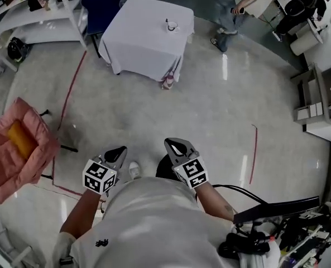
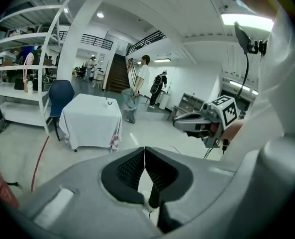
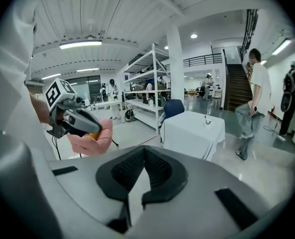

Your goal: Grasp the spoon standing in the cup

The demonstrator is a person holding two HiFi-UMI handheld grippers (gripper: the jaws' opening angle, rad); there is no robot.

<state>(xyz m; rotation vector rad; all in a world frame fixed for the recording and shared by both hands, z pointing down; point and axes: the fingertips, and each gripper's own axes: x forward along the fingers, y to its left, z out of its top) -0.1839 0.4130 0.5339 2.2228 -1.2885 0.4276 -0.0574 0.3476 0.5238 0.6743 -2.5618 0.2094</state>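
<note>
A small cup with a thin spoon standing in it [image 1: 172, 25] sits on a table under a white cloth [image 1: 137, 43], far ahead across the floor. The cup [image 2: 109, 102] also shows tiny in the left gripper view, and the same cup [image 3: 207, 120] in the right gripper view. Both grippers are held close to the person's body, well short of the table. My left gripper [image 1: 119, 151] is shut with nothing in it, its tips meeting [image 2: 145, 149]. My right gripper [image 1: 174, 143] is likewise shut and empty [image 3: 145, 149].
A pink cushion with an orange thing on it [image 1: 17, 147] rests on a stand at the left. A blue chair [image 1: 101, 4] and white shelves [image 1: 37, 13] stand behind the table. A person [image 1: 249, 4] stands at the table's far right. Red tape lines [image 1: 70, 91] mark the floor.
</note>
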